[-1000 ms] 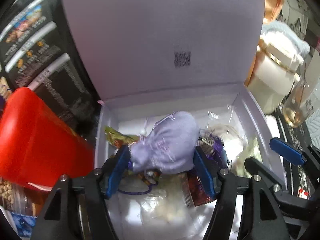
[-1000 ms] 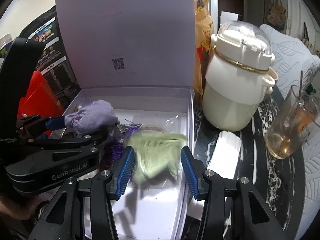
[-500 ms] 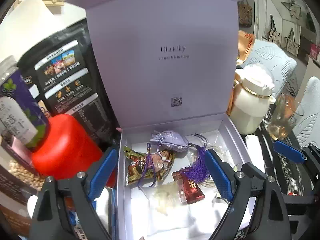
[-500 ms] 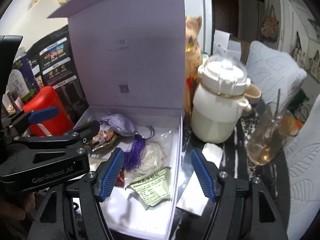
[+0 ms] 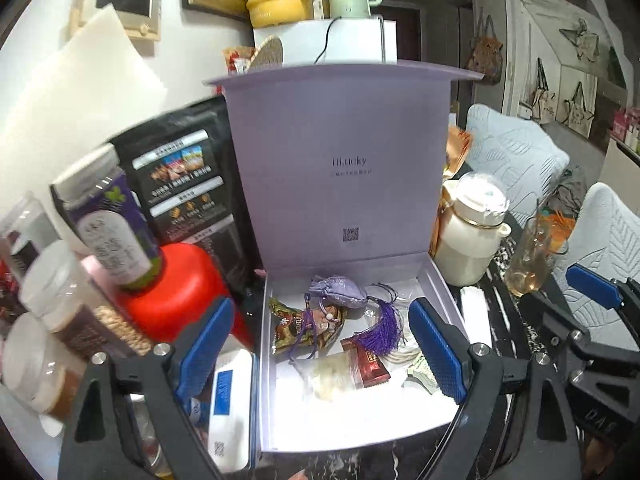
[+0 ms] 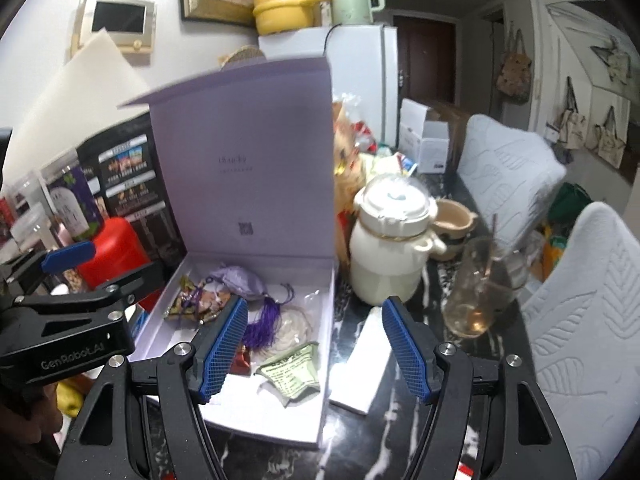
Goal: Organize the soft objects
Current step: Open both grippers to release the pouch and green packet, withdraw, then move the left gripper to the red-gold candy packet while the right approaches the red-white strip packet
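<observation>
Both tongs hang wide and hold nothing, above the near end of the open pale lilac cardboard gift box (image 5: pixel 438 280), whose lid stands upright at its far edge; the left tongs (image 5: pixel 320 350) sit squarely over the box's near half, while the right tongs (image 6: pixel 314 346) straddle its right wall, one finger over the box floor and the other over the dark marbled surface (image 6: pixel 432 288); so the left pair is the better lined up with the contents.

Everything soft lies ahead of and below the tongs, inside the box; the lilac drawstring fabric pouch (image 5: pixel 338 290) rests near the far edge, a little left of centre, its long axis running across the box; its purple tassel (image 5: pixel 382 330) trails toward the near right; a brown printed snack packet (image 5: pixel 294 330) lies at the left wall, touching the pouch's cords; a dark red wrapped sweet (image 5: pixel 366 362) and a clear packet of pale filling (image 5: pixel 330 376) lie toward the middle; a coiled white cord (image 6: pixel 294 326) sits right of the tassel; the pale green paper sachet (image 6: pixel 292 370) lies nearest the near right corner, just beside the right tongs' inner finger.

Judging from this, the box already holds the soft things and little seems left to gather; any further reach goes forward and down.

Outside the box, a cream lidded ceramic jar (image 6: pixel 390 252) stands just beside its right wall and a red plastic container (image 5: pixel 180 284) beside its left.
</observation>
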`<action>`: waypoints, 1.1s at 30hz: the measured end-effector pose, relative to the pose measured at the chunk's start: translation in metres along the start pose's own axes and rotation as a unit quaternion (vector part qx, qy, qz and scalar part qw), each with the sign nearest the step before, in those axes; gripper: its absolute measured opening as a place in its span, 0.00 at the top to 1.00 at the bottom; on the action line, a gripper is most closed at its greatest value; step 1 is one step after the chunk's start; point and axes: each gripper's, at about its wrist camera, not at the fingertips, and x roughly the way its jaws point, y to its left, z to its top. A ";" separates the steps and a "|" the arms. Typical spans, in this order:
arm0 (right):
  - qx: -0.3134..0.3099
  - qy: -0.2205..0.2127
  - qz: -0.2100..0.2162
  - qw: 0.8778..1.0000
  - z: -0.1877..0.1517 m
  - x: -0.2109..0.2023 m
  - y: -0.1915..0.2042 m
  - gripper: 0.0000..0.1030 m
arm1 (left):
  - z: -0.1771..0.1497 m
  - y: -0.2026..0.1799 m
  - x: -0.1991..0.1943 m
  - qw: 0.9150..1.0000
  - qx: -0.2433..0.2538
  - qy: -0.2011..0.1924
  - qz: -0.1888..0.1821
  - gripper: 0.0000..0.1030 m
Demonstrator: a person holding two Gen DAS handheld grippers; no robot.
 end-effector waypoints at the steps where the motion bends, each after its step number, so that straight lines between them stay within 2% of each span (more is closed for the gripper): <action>1: -0.001 -0.003 -0.002 1.000 0.001 -0.006 0.001 0.32 | 0.000 0.001 -0.007 1.000 -0.001 -0.004 -0.004 0.13; 12: -0.013 -0.066 -0.012 0.998 0.000 -0.099 0.012 0.27 | -0.003 0.005 -0.091 0.997 -0.002 -0.066 -0.028 0.13; 18: -0.030 -0.092 -0.014 0.995 -0.008 -0.139 0.023 0.23 | -0.014 0.004 -0.125 0.995 0.007 -0.088 -0.040 0.13; 25: -0.034 -0.106 -0.027 0.993 -0.034 -0.171 0.031 0.23 | -0.040 -0.001 -0.147 0.994 0.022 -0.088 -0.059 0.13; 33: -0.034 -0.104 -0.039 0.993 -0.071 -0.188 0.034 0.23 | -0.077 -0.013 -0.156 0.992 0.047 -0.081 -0.080 0.13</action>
